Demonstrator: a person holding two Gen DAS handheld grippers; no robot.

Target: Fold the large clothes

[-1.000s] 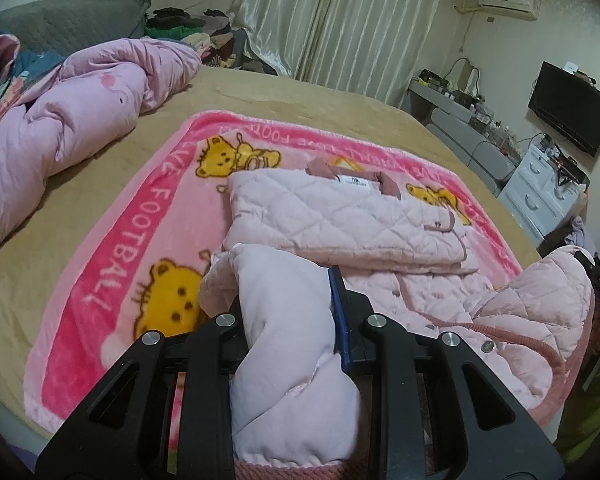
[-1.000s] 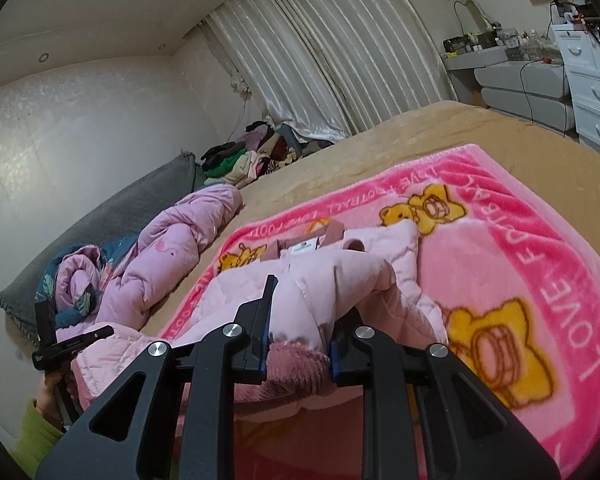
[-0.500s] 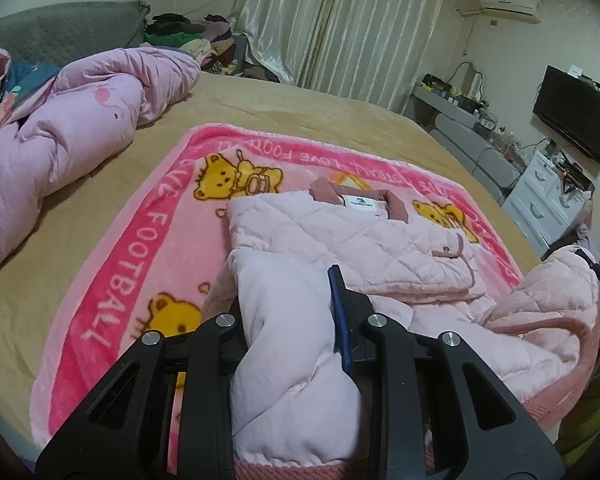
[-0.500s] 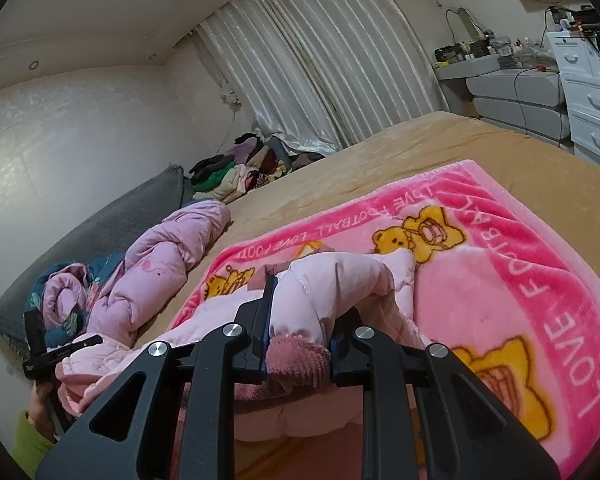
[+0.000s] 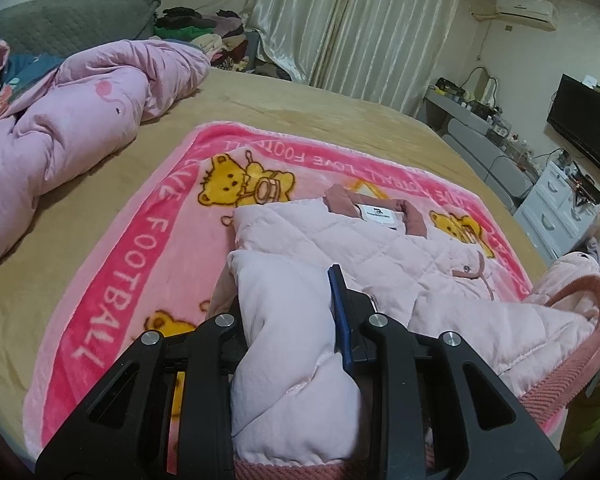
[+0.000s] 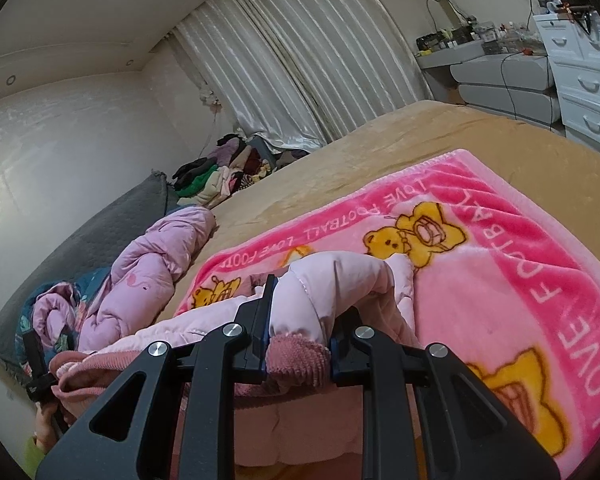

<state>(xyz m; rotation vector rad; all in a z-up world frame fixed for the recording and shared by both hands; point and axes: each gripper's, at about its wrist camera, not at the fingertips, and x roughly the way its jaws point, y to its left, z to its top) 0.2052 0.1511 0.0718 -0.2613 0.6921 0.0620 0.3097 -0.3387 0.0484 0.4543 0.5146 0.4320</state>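
Left gripper (image 5: 288, 332) pinching one corner of the pink jacket (image 5: 340, 248); right gripper (image 6: 300, 328) pinching the other, at the ribbed hem. Jacket lies collar-far on the pink blanket (image 5: 140, 240) on the bed (image 5: 260, 104), bottom edge raised. Step, likely: hem-to-collar fold. Next: carry both corners forward evenly, lay flat, then release.

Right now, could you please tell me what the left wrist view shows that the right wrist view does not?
Only the left wrist view shows the jacket's collar label, the wall television and the air conditioner.

Only the right wrist view shows the white drawers head-on and the ribbed cuff in the right tongs.

Both show the pink quilted jacket, the bear blanket, the pink duvet and the curtains.
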